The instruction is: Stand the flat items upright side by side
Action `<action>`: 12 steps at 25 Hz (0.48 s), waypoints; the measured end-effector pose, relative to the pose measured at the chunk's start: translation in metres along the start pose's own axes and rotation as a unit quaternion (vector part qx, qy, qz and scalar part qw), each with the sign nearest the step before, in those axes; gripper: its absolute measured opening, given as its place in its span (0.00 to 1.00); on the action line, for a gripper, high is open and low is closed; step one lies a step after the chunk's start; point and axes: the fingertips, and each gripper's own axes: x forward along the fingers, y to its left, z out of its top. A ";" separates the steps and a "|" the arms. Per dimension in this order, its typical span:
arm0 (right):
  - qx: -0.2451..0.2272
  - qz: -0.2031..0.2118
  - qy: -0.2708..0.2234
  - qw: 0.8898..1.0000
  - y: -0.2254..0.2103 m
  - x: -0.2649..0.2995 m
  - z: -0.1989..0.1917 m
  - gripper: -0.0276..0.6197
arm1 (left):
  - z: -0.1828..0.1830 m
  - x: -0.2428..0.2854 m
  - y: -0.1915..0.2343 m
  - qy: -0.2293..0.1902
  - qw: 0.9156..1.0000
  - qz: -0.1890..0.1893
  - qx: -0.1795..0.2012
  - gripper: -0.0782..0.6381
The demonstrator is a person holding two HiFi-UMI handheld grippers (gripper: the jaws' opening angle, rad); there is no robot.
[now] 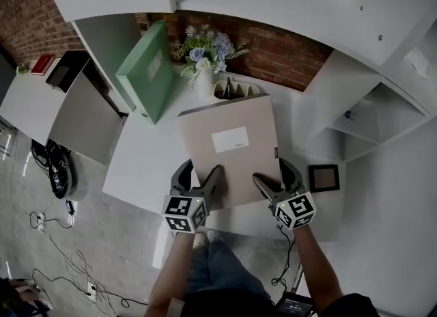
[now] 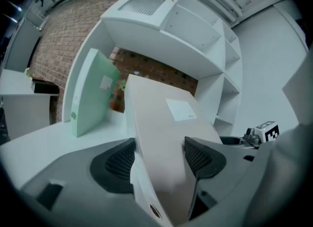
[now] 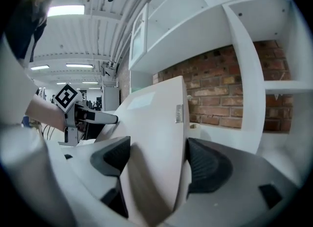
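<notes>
**Gripping the beige box file from both near corners**

Holding the beige box file [image 1: 232, 145] over the white bench [image 1: 140, 165], both grippers bite its near edge. The left gripper [image 1: 200, 175] is clamped across the near left corner, and the right gripper [image 1: 274, 175] is clamped across the near right corner, pads on both faces. The file's labelled face looks upward. Left of it and beyond, a green box file [image 1: 147, 70] stands upright. A vase of flowers [image 1: 205, 49] sits just past its far edge, and a small dark frame [image 1: 323, 177] lies to its right.
</notes>
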 end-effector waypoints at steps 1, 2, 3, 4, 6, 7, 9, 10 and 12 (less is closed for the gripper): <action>-0.009 -0.002 -0.010 1.000 0.005 0.002 0.004 0.60 | 0.007 -0.004 0.003 -0.010 1.000 0.000 0.013 0.54; -0.017 -0.005 -0.018 1.000 0.009 0.005 0.008 0.60 | 0.013 -0.008 0.005 -0.020 0.999 -0.001 0.027 0.54; -0.026 -0.008 -0.025 0.999 0.013 0.008 0.011 0.60 | 0.019 -0.012 0.009 -0.029 0.999 -0.001 0.041 0.54; -0.035 -0.011 -0.031 0.999 0.017 0.011 0.014 0.60 | 0.025 -0.015 0.012 -0.037 0.998 0.000 0.054 0.54; -0.053 -0.019 -0.041 0.998 0.026 0.019 0.018 0.60 | 0.032 -0.022 0.019 -0.050 0.996 0.001 0.078 0.54; -0.062 -0.024 -0.046 0.997 0.031 0.024 0.020 0.60 | 0.035 -0.025 0.024 -0.055 0.995 0.002 0.088 0.54; -0.076 -0.035 -0.058 0.995 0.038 0.035 0.022 0.60 | 0.040 -0.030 0.033 -0.067 0.992 0.007 0.110 0.54; -0.082 -0.041 -0.064 0.994 0.040 0.040 0.023 0.60 | 0.043 -0.032 0.038 -0.075 0.990 0.009 0.120 0.54; -0.091 -0.051 -0.077 0.992 0.046 0.050 0.023 0.60 | 0.048 -0.035 0.046 -0.092 0.986 0.013 0.142 0.54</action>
